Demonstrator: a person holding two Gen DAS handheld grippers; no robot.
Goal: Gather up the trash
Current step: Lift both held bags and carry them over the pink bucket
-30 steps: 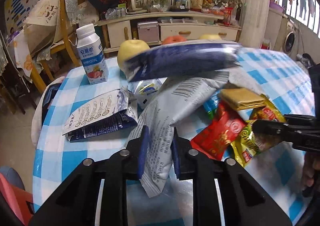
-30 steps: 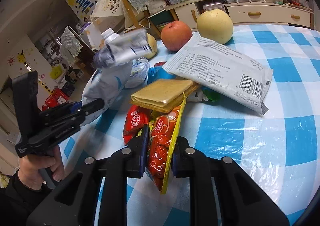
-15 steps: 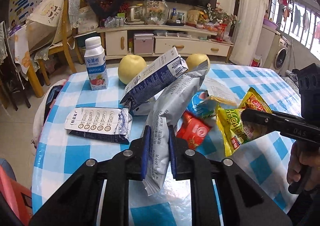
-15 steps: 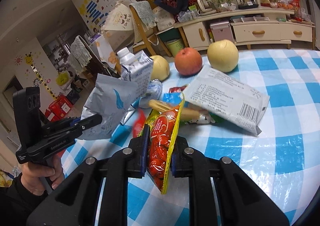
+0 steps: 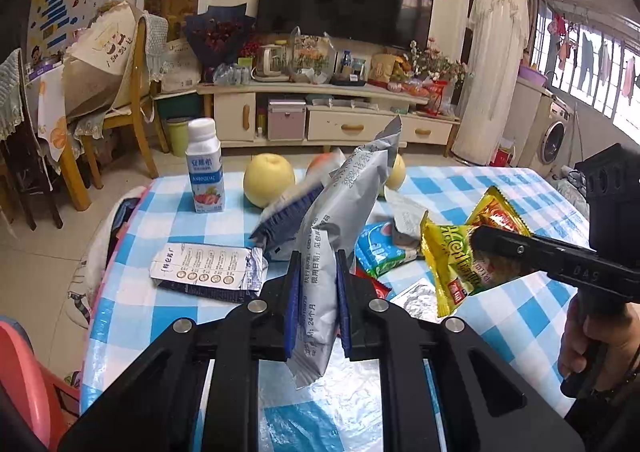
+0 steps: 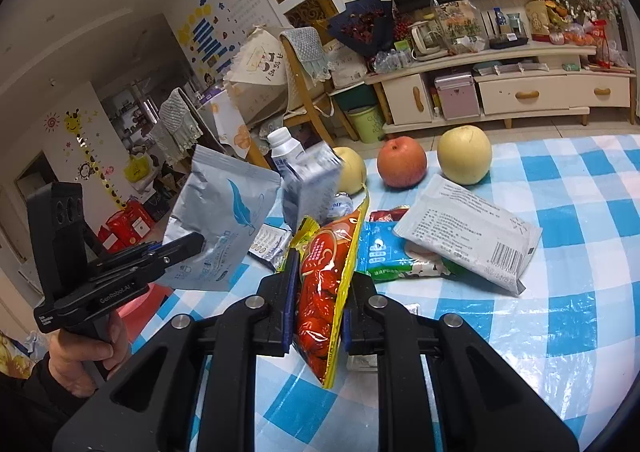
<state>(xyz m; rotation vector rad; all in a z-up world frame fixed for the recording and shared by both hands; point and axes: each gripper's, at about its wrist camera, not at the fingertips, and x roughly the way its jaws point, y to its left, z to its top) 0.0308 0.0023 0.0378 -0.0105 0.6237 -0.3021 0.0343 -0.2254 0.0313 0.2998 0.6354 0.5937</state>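
My left gripper is shut on the lower end of a silver-grey pouch, which hangs clear of the table. The right wrist view shows that pouch, with a blue feather print, in the left gripper. My right gripper is shut on a red and yellow snack bag, also lifted. From the left wrist view this bag hangs from the right gripper. A blue-white carton beside the pouch is blurred. A flattened carton, a green-blue wrapper and a white pack lie on the checked table.
A milk bottle, two pears and an apple stand at the table's far side. A pink chair sits at the near left edge. Wooden chairs and a TV cabinet stand beyond.
Both grippers have risen, lifting the silver pouch and the snack bag off the pile. The blue-white carton that lay across the pouch has tipped and slid down beside it.
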